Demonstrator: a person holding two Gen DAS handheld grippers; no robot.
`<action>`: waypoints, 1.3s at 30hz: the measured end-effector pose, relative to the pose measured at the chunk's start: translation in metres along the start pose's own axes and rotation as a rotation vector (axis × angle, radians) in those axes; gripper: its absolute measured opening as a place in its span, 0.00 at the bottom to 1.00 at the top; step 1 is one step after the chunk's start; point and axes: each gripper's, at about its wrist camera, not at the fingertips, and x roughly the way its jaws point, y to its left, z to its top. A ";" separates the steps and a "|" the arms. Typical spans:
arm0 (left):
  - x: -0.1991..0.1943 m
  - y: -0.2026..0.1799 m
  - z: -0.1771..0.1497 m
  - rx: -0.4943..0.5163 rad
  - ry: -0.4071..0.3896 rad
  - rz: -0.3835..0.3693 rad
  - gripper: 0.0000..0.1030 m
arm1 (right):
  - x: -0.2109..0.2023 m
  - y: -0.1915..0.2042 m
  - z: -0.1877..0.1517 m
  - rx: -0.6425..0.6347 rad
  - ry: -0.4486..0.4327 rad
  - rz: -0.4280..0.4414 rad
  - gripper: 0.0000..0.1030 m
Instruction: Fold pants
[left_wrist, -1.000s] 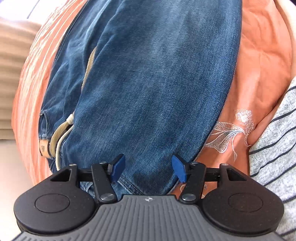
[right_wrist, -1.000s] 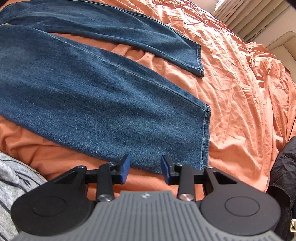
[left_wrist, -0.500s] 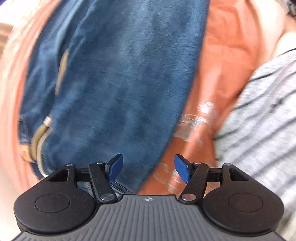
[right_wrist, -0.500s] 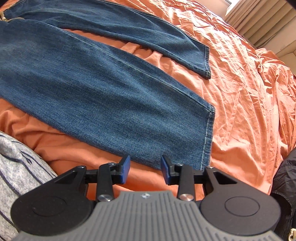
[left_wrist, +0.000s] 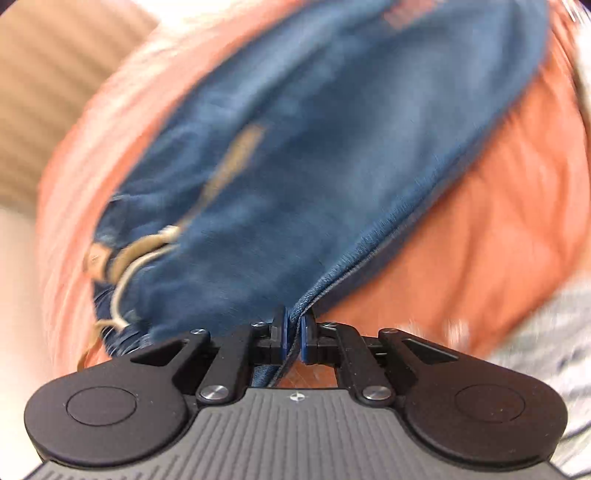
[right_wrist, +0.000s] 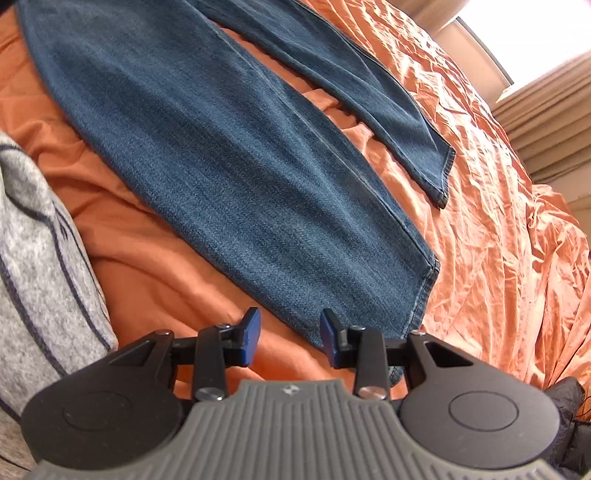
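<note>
Blue jeans (left_wrist: 314, 166) lie spread on an orange bedsheet (left_wrist: 498, 229), waist end near the left gripper, with a tan drawstring (left_wrist: 144, 254) at the waistband. My left gripper (left_wrist: 293, 332) is shut on the near side edge of the jeans by the waist, and the cloth rises in a ridge to its blue pads. In the right wrist view both legs (right_wrist: 229, 177) stretch toward the hems. My right gripper (right_wrist: 290, 332) hangs open just above the near leg's edge beside the hem corner, its pads clear of the cloth.
A grey striped garment (right_wrist: 40, 266) lies at the near left of the right wrist view. A dark padded item (right_wrist: 565, 413) sits at the bed's lower right edge. Curtains (right_wrist: 554, 110) hang beyond the wrinkled sheet (right_wrist: 517, 258).
The left gripper's jaws have closed on the jeans' edge and lifted it off the sheet; the view has rolled. The right gripper has rolled and shifted toward the near leg's hem, still open.
</note>
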 end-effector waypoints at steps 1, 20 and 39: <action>-0.004 0.006 0.003 -0.051 -0.020 0.005 0.06 | 0.004 0.002 0.000 -0.013 0.006 0.004 0.30; -0.041 0.062 0.055 -0.326 -0.210 0.204 0.04 | -0.052 -0.083 0.068 0.215 -0.234 -0.276 0.00; 0.061 0.165 0.161 -0.335 -0.111 0.266 0.04 | 0.086 -0.187 0.258 0.134 -0.092 -0.343 0.00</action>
